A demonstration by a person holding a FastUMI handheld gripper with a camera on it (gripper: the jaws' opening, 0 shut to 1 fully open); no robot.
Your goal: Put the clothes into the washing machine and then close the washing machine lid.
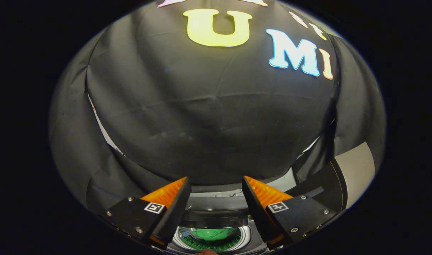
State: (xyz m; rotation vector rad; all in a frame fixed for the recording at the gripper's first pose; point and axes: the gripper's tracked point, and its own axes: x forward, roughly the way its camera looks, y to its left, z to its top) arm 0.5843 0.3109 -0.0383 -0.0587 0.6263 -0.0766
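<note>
1. Two fingers of the gripper (216, 198) are standing wide apart, the left one (173, 205) at about 7 o'clock and the right one (258, 205) at about 5 o'clock, and nothing is sitting between them.
2. Showing through the gap, at 6 o'clock and below the fingertips, is the washing machine (216, 207), with its round drum opening (246, 239) facing up.
3. Lying inside the drum are the clothes (210, 233), a green bundle resting between and beneath the two fingers, not touching either.
4. Standing off at 4 o'clock, beyond the right finger, is the lid (354, 170), a grey and dark panel tilting upward, so the machine is sitting open.
5. Hanging behind everything, toward 12 o'clock, is the black cloth wall (208, 117).
</note>
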